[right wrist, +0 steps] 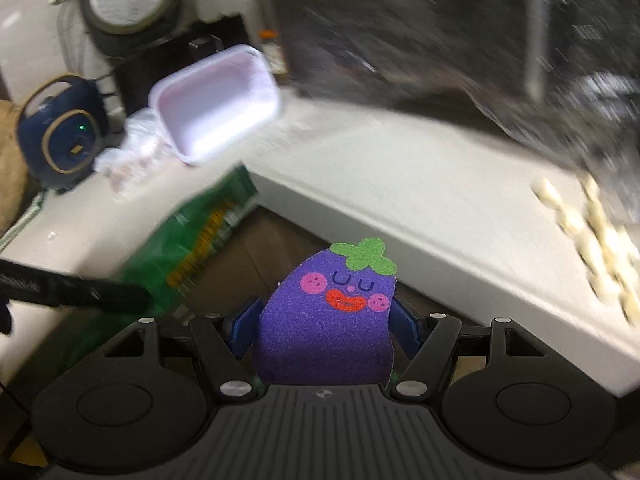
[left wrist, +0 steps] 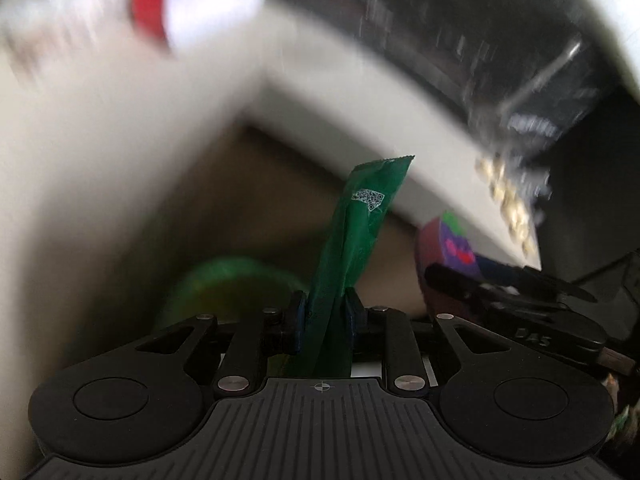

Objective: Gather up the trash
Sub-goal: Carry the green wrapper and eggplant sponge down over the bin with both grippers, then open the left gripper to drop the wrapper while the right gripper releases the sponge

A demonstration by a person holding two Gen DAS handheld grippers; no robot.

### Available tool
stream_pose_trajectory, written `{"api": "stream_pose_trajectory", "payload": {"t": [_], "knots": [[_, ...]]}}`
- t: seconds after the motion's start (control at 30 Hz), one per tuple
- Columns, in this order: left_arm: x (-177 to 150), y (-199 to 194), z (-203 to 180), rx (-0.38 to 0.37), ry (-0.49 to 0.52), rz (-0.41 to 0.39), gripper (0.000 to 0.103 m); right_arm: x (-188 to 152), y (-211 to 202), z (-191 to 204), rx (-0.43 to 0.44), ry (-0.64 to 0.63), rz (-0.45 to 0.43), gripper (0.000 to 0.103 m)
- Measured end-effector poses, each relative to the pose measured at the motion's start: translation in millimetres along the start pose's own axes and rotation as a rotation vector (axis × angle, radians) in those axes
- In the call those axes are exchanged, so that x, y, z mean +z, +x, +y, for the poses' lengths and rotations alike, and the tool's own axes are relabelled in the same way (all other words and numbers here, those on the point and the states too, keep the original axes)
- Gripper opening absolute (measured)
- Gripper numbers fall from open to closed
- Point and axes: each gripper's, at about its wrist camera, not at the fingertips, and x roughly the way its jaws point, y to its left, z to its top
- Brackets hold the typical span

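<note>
My left gripper (left wrist: pixel 325 312) is shut on a green snack wrapper (left wrist: pixel 356 240) that stands up between its blue pads, off the white counter's edge. My right gripper (right wrist: pixel 326 326) is shut on a purple eggplant-shaped sponge (right wrist: pixel 332 312) with a smiling face. That sponge (left wrist: pixel 452 248) and the right gripper show at the right of the left wrist view. The green wrapper (right wrist: pixel 192 248) and a left finger (right wrist: pixel 80 286) show blurred at the left of the right wrist view. Both grippers hang over a brown floor or box (right wrist: pixel 256 248) below the counter corner.
A white counter (right wrist: pixel 420 184) carries a pale pink plastic tray (right wrist: pixel 216 104), crumpled clear plastic (right wrist: pixel 132 148), a row of pale seeds or shells (right wrist: pixel 600 240) and a dark appliance (right wrist: pixel 440 20). A navy round device (right wrist: pixel 60 140) sits far left. Something blurred and green (left wrist: pixel 228 284) lies below.
</note>
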Motion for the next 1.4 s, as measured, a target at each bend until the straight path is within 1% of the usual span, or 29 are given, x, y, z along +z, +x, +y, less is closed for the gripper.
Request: {"api": "stream_pose_trajectory", "payload": {"t": [0.07,0.17,0.23,0.3,0.37,0.43,0.5,0.57,0.63,0.73,0.8,0.93,1.1,1.23,1.33,1.4], "knots": [[-10,47,6,0.017,-0.084,0.115,0.024,-12,2,-17,-0.011,0.028,0.040,0.069],[-36,126,36,0.103,-0.248,0.276,0.024,-35,10,-36,-0.017,0.061,0.105,0.069],[-56,176,57,0.165,-0.316,0.356,0.024,-52,22,-47,-0.028,0.064,0.151,0.069],[-76,219,78,0.221,-0.350,0.403,0.024,-71,41,-56,-0.056,0.073,0.216,0.069],[-94,253,98,0.255,-0.383,0.429,0.025,-87,53,-64,-0.045,0.103,0.250,0.069],[-105,279,115,0.261,-0.425,0.432,0.026,-105,67,-72,-0.040,0.128,0.284,0.069],[-113,295,126,0.256,-0.469,0.432,0.030,-120,81,-78,-0.056,0.144,0.321,0.069],[-113,299,130,0.270,-0.474,0.425,0.030,-132,91,-83,-0.061,0.173,0.359,0.069],[-108,295,129,0.283,-0.445,0.405,0.030,-140,97,-84,-0.051,0.198,0.389,0.069],[-98,281,132,0.265,-0.431,0.373,0.030,-145,105,-79,-0.044,0.192,0.415,0.069],[-93,265,133,0.254,-0.431,0.340,0.030,-146,112,-74,-0.023,0.185,0.428,0.069],[-86,228,122,0.244,-0.373,0.284,0.030,-142,138,-68,0.038,0.188,0.461,0.069],[-85,187,115,0.263,-0.295,0.257,0.030,-136,183,-44,0.097,0.141,0.492,0.069],[-85,166,110,0.265,-0.278,0.221,0.030,-131,222,-27,0.133,0.125,0.566,0.070],[-87,157,113,0.246,-0.288,0.209,0.030,-121,224,-22,0.134,0.137,0.574,0.070],[-88,150,112,0.232,-0.292,0.208,0.030,-114,214,-25,0.155,0.156,0.560,0.074]]}}
